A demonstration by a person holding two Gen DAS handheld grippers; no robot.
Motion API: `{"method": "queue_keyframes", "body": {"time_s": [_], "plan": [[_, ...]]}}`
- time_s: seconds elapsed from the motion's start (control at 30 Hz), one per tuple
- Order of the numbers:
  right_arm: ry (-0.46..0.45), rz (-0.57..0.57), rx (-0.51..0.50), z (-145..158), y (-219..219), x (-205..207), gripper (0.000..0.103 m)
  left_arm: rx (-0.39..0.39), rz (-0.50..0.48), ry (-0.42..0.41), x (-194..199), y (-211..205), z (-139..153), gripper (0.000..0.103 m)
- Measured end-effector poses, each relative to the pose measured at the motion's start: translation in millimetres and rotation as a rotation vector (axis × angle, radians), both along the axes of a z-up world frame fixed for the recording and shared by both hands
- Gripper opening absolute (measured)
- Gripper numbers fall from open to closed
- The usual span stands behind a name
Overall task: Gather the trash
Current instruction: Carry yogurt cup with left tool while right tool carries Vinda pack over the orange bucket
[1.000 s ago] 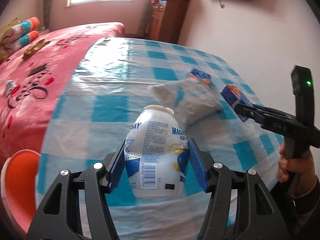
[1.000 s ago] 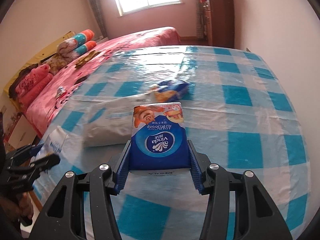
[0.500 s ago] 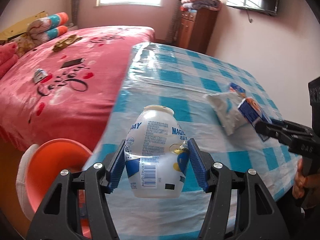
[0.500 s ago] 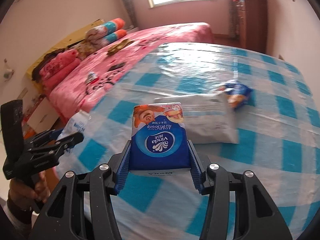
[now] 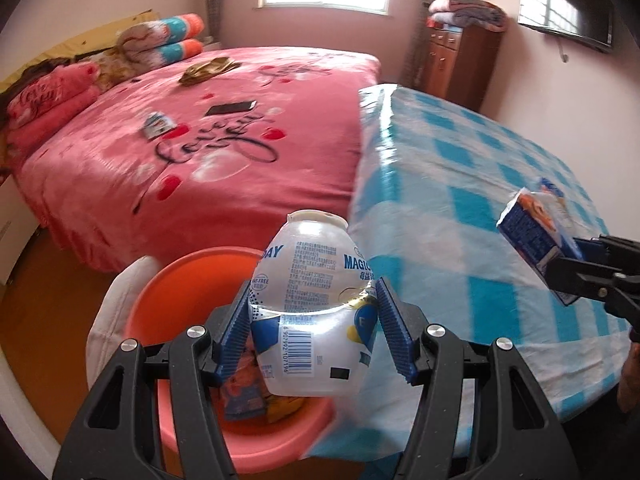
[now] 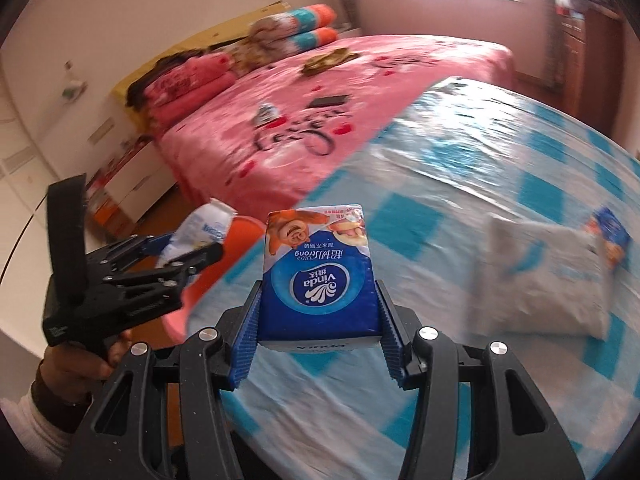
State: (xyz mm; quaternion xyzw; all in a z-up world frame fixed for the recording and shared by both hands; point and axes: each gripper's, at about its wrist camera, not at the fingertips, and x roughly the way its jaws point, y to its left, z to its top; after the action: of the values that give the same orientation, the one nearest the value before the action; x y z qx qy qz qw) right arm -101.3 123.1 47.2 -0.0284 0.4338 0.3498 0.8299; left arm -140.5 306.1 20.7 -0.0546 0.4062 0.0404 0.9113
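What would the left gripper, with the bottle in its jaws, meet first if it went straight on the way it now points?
Most likely the orange bin. The left gripper points down over its open mouth, with the clear bottle leading. Depth is unclear, so it might instead clip the checked tablecloth edge beside it.

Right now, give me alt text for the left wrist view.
The left gripper holds a clear plastic bottle above an orange bin beside a blue checked table. At right, the right gripper holds a blue tissue pack; a pink bed lies behind.
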Motion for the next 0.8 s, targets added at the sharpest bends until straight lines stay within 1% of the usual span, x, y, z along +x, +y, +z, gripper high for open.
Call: {"method": "queue_keyframes", "body": {"time_s": [0.17,0.37,0.57,0.7,0.8], "plan": [[-0.008,0.096,-0.024,-1.7,42.3,-5.1,0.053,-0.002,0.053,0.024,-4.3,21.8,-10.9,0.061],[-0.007,0.180,-0.044,-6.5,84.3,-8.2,0.053,0.013,0.115,0.053,-7.4,46.8,-24.2,0.061],[-0.008,0.250,-0.068,-15.6,117.4,-9.6,0.053,0.005,0.164,0.085,-11.5,65.7,-38.5,0.061],[-0.014,0.288,-0.090,-22.5,133.3,-12.2,0.053,0.002,0.187,0.108,-13.1,74.7,-48.6,0.061],[-0.002,0.304,-0.110,-31.5,143.5,-14.8,0.055,0.000,0.208,0.126,-12.9,79.7,-55.5,0.061]]}}
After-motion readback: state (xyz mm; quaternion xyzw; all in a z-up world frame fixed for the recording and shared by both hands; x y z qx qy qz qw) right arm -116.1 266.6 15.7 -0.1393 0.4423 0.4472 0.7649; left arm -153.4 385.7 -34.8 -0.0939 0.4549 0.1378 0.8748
